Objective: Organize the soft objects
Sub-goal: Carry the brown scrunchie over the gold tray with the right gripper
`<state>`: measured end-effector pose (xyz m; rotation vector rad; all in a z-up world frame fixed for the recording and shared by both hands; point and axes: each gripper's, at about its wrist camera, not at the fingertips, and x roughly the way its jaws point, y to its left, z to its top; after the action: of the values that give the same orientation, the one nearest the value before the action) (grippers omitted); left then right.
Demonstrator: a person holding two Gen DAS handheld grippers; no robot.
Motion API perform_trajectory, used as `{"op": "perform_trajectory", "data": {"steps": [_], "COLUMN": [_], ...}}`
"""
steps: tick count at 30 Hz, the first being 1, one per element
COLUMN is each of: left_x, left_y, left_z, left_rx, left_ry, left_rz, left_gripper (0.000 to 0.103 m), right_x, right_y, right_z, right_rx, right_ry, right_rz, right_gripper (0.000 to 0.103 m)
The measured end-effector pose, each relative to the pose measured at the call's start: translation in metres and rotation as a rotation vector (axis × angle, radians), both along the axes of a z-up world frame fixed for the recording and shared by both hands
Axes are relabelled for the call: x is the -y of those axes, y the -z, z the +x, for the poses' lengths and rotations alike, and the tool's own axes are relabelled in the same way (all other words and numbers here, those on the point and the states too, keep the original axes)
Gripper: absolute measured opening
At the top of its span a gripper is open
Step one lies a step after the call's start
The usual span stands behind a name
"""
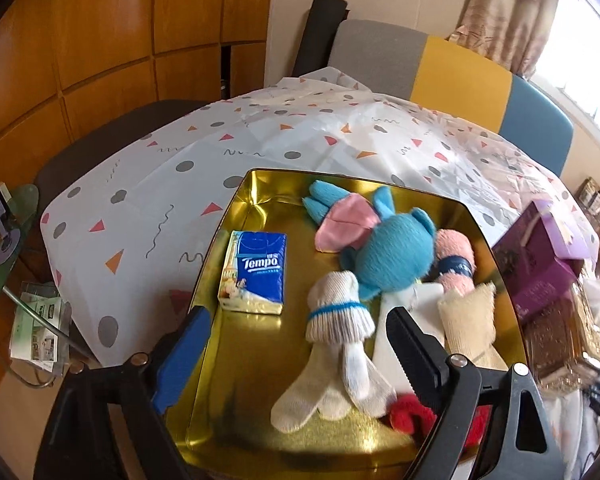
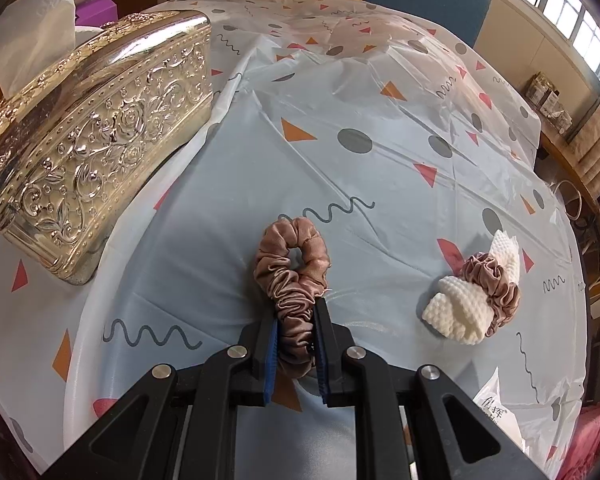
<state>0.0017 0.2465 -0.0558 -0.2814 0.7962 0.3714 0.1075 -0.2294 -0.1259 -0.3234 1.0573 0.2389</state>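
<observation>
My left gripper [image 1: 300,320] is open and empty above a gold tray [image 1: 236,412]. The tray holds a Tempo tissue pack [image 1: 254,272], a blue plush toy [image 1: 384,248], a white sock bundle [image 1: 336,320], a pink roll [image 1: 456,266], a cream cloth [image 1: 470,320] and a red item [image 1: 408,418]. My right gripper [image 2: 297,312] is shut on a brown satin scrunchie [image 2: 294,272] just over the tablecloth. A second brown scrunchie around a white knitted cloth [image 2: 472,300] lies to its right.
An ornate silver tissue box [image 2: 92,132] stands at the left of the right wrist view. Purple boxes [image 1: 540,256] sit to the right of the tray. Chairs stand behind the patterned tablecloth [image 2: 380,160]. A white plastic bag [image 2: 496,404] lies near the table's right edge.
</observation>
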Motion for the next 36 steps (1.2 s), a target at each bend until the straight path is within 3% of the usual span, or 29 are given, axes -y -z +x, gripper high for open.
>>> {"op": "perform_trajectory", "data": {"steps": [7,16,20,24,29,33,36], "left_x": [0.005,-0.001,-0.006,-0.009,-0.009,-0.01,-0.014], "left_y": [0.0,0.0,0.002,0.003,0.003,0.001,-0.005], "left_z": [-0.01,-0.019,-0.022,-0.024,-0.024,-0.026,-0.03], "left_rx": [-0.005,0.001,-0.004,-0.001,0.006,0.017,0.046], "left_ry": [0.01,0.009,-0.003,-0.01,-0.01,-0.014,-0.032], "left_rz": [0.034,0.034,0.032,0.023,0.017,0.007,0.011], "left_gripper": [0.09,0.09,0.09,0.09,0.092,0.092,0.096], "right_x": [0.005,0.023,0.031,0.032,0.006,-0.052,-0.109], "right_y": [-0.001,-0.01,-0.039,-0.087,-0.155,-0.195,-0.204], "right_z": [0.004,0.018,0.014,0.006,-0.012,-0.025,-0.035], "right_rx": [-0.023,-0.102,-0.019,0.104,0.255,0.307,0.298], "right_ry": [0.039,0.271,0.325,0.336,0.238,0.04,-0.133], "right_rz": [0.032,0.151,0.223,0.264,0.328,0.369,0.371], "right_gripper": [0.015,0.014,0.014,0.014,0.014,0.014,0.014]}}
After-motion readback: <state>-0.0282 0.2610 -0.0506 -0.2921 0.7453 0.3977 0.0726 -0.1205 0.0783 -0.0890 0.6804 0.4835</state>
